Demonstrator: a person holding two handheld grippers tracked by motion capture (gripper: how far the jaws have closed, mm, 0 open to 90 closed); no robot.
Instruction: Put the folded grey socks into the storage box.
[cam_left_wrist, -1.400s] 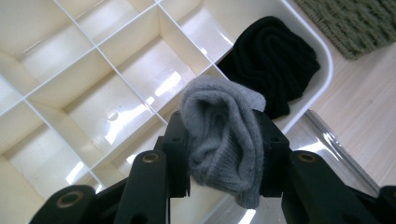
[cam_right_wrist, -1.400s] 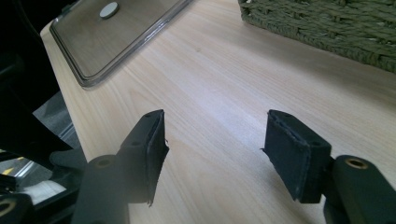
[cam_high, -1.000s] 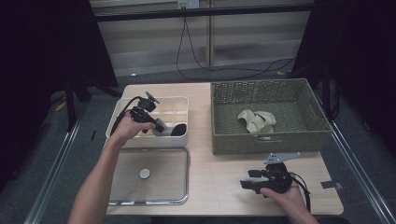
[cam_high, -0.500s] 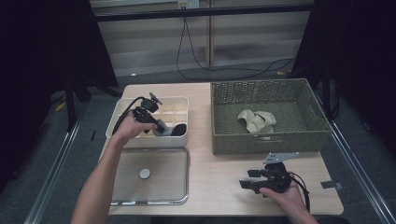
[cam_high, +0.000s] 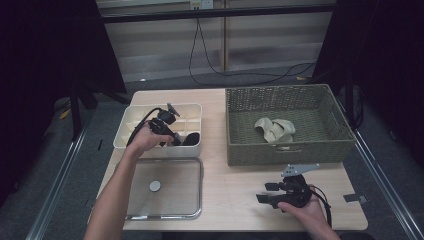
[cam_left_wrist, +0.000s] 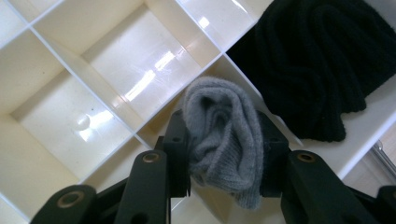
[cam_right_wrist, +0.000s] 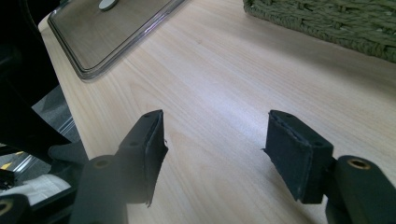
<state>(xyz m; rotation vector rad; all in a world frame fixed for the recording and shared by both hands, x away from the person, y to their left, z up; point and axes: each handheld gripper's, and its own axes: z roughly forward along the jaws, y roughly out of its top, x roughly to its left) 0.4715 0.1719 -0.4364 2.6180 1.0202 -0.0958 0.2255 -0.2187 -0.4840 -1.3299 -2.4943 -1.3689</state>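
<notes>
Black-padded jaws of the right gripper (cam_high: 274, 192) stand apart over the pale wooden table (cam_high: 235, 200). Farther back, the left gripper (cam_left_wrist: 224, 144) clamps a rolled grey knitted sock (cam_left_wrist: 224, 149) above the cream compartment tray (cam_high: 131, 128), beside a black knitted sock (cam_left_wrist: 322, 65).

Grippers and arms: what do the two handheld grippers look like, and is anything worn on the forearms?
Both are black. The left gripper trails a black cable and has a small grey plate on top. The right gripper bears a grey three-cornered plate and a black cable looping by the wrist. Its jaws end in flat black pads with brass-coloured pivot rivets behind. Both forearms are bare; no sleeves show.
</notes>
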